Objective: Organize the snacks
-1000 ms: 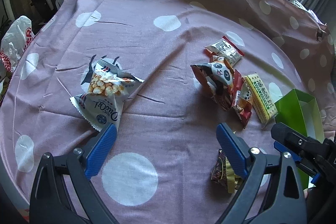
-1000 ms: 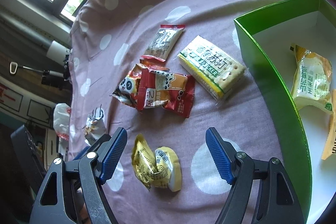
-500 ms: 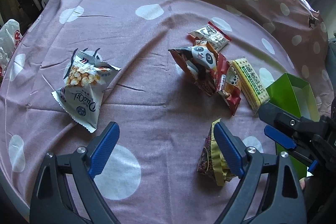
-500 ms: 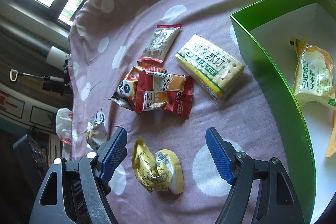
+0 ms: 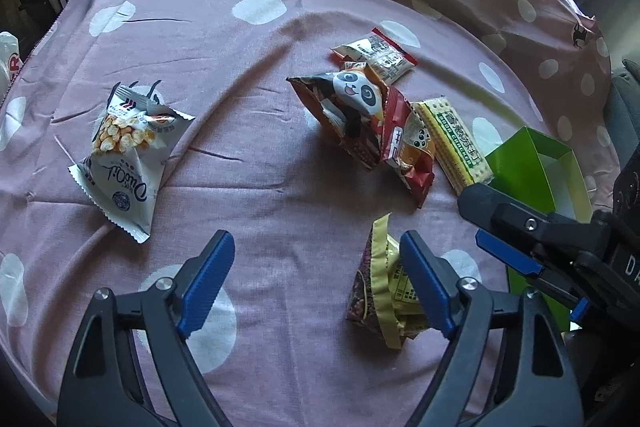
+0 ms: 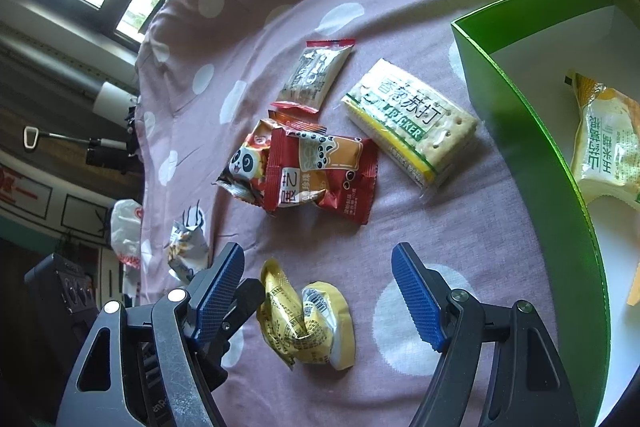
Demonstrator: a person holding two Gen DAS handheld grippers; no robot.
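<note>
Polka-dot pink cloth [image 5: 280, 211] under everything, and my landmark is the green box [image 6: 532, 131]. Crumpled yellow packet [image 6: 308, 323] sits just beside it, between my right tongs [image 6: 320, 291], spread wide, holding nothing. Left tongs [image 5: 316, 279] are wide too, same packet by their right finger. Cracker pack [image 6: 412, 123] lies nearer the box. I'm lining up the pick; next I'd drop, pinch, then lift over the wall.

Left claw [image 5: 316, 279] and right claw [image 6: 320, 287] both hover low, jaws spread wide, gripping nothing.
</note>
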